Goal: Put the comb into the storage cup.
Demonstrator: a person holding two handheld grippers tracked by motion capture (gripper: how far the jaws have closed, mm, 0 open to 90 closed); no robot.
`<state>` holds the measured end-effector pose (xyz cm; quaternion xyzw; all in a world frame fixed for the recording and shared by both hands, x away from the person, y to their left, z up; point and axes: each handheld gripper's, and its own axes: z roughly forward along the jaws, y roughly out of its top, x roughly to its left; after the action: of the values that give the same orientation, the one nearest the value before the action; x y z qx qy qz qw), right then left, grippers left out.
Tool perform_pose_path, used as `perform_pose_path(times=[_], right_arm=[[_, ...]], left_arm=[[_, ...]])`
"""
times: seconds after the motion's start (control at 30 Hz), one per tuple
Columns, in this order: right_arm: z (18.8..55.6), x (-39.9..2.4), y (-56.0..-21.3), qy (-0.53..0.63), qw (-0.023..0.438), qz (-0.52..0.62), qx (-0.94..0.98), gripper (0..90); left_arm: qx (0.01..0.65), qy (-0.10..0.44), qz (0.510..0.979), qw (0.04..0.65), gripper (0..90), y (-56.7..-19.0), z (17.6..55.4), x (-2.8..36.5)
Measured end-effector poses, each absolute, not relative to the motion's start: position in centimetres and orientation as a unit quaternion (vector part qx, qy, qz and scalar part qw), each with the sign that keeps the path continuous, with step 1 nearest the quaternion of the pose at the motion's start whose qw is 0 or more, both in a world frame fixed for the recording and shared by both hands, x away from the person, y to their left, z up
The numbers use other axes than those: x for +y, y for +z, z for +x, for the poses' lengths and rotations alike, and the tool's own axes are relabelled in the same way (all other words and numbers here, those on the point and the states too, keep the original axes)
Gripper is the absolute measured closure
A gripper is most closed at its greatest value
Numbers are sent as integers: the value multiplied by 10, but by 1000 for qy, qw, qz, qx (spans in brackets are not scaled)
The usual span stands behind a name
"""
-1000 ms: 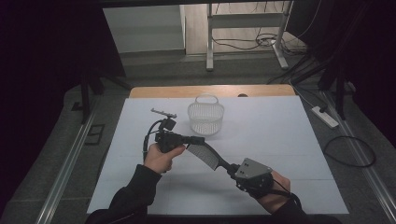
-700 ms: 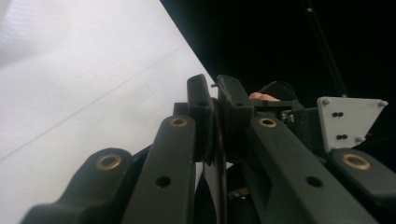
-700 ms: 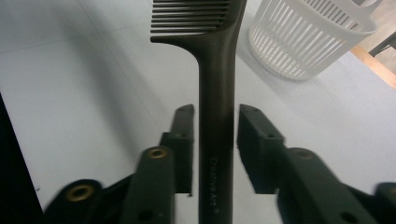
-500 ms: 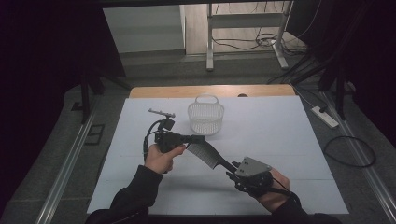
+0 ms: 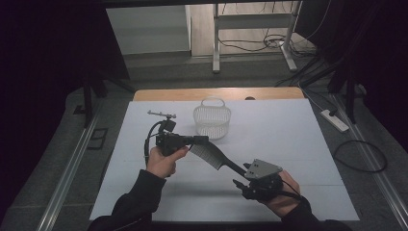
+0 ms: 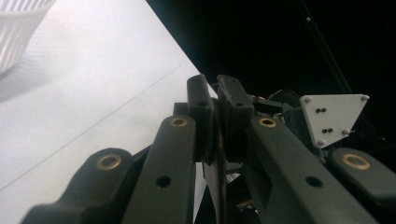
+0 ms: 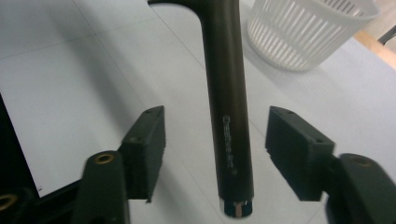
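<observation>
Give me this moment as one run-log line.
left gripper: shut on comb | right gripper: jaws just opening, apart around comb handle, not touching | basket: beyond

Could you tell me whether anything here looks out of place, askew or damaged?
Nothing stands out. The black comb hangs above the table, its toothed end clamped in the left gripper, its handle between the right gripper's jaws, which have just been opening. The white basket stands upright and intact.

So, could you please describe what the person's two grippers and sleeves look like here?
Both are black handheld tools. The left gripper trails a looped black cable. Its jaw arms carry brass-coloured pivot pins. The right gripper bears a grey three-cornered plate with small dark screws, and its blocky black pads look ribbed. The person wears dark long sleeves.
</observation>
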<state>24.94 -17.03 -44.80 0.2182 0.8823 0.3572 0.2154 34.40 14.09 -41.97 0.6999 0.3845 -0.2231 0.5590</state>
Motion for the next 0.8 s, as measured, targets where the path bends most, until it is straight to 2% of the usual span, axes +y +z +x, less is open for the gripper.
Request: perform_pose_path(times=[0.1,0.13,0.43,0.7,0.8], right_arm=[[251,-172,-448,355,209,224,883,339],[253,-174,-447,354,198,235,883,298],[261,-186,-444,362,179,258,878,168],[267,-198,-443,359,161,274,877,128],[270,-204,-444,353,154,284,878,86]], left_arm=[[383,-218,701,560,841,-418,344,143],[383,-214,702,561,841,-416,343,144],[385,-177,712,560,840,-406,346,150],[389,-152,721,553,840,-402,350,154],[392,-147,720,553,839,-401,352,158]])
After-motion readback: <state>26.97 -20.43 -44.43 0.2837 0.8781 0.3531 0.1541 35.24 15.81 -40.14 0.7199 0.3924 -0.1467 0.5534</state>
